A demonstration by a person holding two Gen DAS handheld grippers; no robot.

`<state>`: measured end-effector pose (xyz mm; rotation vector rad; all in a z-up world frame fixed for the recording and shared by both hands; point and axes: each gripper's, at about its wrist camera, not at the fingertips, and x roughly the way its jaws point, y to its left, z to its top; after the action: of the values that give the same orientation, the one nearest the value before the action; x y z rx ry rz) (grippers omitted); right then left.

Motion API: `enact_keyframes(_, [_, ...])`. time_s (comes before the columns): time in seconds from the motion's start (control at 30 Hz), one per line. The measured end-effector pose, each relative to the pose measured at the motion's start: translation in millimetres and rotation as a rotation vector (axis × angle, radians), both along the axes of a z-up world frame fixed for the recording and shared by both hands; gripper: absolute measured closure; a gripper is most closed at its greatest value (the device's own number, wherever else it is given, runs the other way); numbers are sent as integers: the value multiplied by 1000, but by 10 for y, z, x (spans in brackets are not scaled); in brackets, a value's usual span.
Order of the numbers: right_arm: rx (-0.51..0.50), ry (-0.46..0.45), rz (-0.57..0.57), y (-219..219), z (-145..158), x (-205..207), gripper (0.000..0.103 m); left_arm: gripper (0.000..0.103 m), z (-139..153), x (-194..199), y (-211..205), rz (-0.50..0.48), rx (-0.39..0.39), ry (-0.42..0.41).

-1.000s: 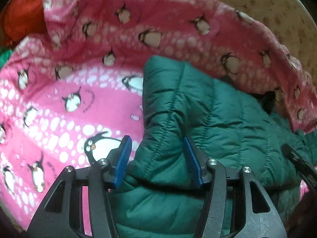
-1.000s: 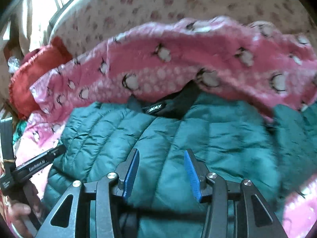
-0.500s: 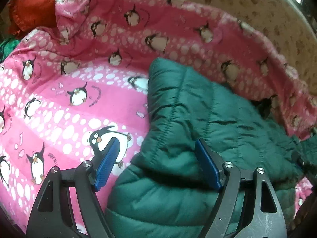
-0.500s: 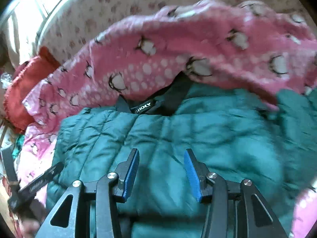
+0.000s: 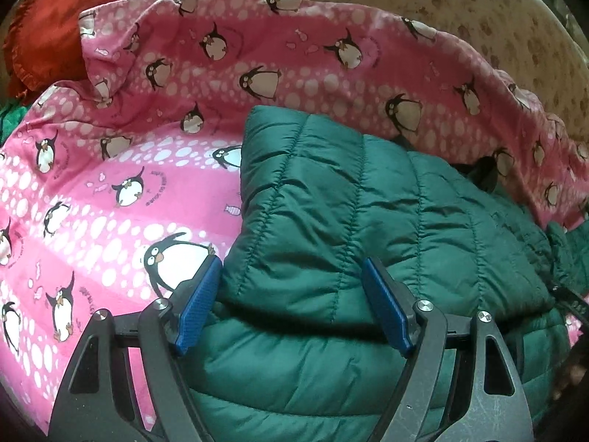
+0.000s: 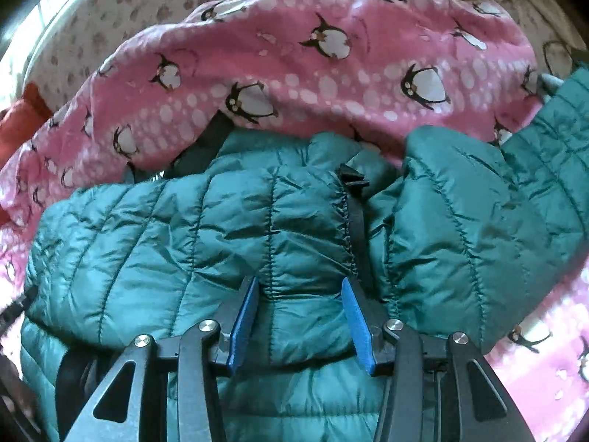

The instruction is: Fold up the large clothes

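A dark green quilted jacket lies on a pink penguin blanket, its left side folded over onto itself. My left gripper is open wide over that folded edge. The puffy fold sits between the blue pads, which do not press on it. In the right wrist view the jacket fills the middle, and a sleeve lies out to the right. My right gripper hovers half open just left of the black zipper strip, gripping nothing.
The penguin blanket is bunched into a ridge behind the jacket. A red cushion lies at the far left. A beige cover with brown blotches stretches behind. Flat pink blanket shows left of the jacket.
The left jaws have spread apart and let go of the jacket fold they squeezed. The right gripper has slid right across the jacket, and the collar label has left its view.
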<state>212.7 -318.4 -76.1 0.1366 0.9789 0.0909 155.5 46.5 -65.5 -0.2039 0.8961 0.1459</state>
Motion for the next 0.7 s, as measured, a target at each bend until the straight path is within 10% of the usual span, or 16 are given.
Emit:
enact_keyframes(0.33, [49,-114,40,79,506,-430,57,24,-47,-13,7,5,25,-13])
enact_keyframes(0.7, [34,13,80,323,31,-243,54,18,-109,20,-52,8,53,2])
